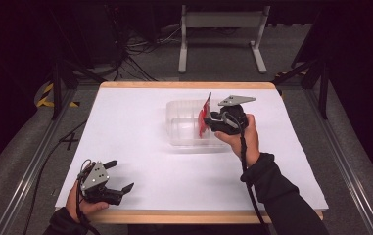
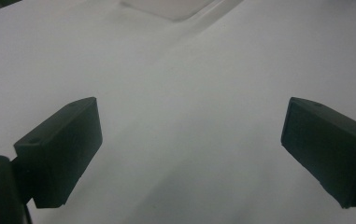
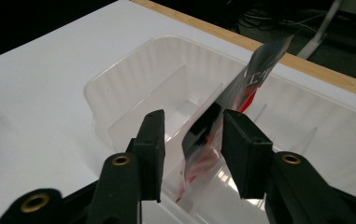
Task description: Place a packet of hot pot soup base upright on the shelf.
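Right gripper [image 1: 212,120] hovers at the right end of the clear plastic bin [image 1: 184,110], which sits right of centre on the white table [image 1: 140,147], toward the far edge. A red-and-black packet [image 3: 222,116] stands tilted between the jaws, lower end down inside the bin, top corner poking above the rim. Jaws are partly spread: the packet lies against the right pad, and there is a clear gap to the left pad, so no pinch. A thin clear divider wall runs inside the bin just left of the packet, and ribbed bin walls close in around it.

Left gripper [image 1: 110,181] rests low at the near-left corner of the table, jaws spread wide, bare white surface between them, well apart from the bin.

Beyond the table: grey metal stand legs [image 1: 221,29], a tangle of cables [image 1: 135,49] on the floor, and aluminium rails down both sides.
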A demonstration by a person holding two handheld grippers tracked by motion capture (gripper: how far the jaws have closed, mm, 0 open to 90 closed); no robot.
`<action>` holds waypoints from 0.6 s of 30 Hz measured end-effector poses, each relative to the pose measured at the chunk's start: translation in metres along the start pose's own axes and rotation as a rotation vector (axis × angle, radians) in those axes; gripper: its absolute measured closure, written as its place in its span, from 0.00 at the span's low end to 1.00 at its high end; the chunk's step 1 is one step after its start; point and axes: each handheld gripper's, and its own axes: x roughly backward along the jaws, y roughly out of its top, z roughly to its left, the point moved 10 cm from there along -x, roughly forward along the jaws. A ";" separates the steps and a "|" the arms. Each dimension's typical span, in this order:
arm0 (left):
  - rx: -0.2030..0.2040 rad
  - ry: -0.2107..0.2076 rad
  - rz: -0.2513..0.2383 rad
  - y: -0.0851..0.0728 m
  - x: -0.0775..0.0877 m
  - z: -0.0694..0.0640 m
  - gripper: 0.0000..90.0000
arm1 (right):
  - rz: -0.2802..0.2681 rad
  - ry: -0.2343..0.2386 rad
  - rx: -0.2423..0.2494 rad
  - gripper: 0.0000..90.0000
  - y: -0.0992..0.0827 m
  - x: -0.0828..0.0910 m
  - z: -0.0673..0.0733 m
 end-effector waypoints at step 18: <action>0.002 -0.001 -0.002 0.000 0.000 0.000 0.07 | 0.020 0.003 0.061 0.69 0.000 0.001 0.007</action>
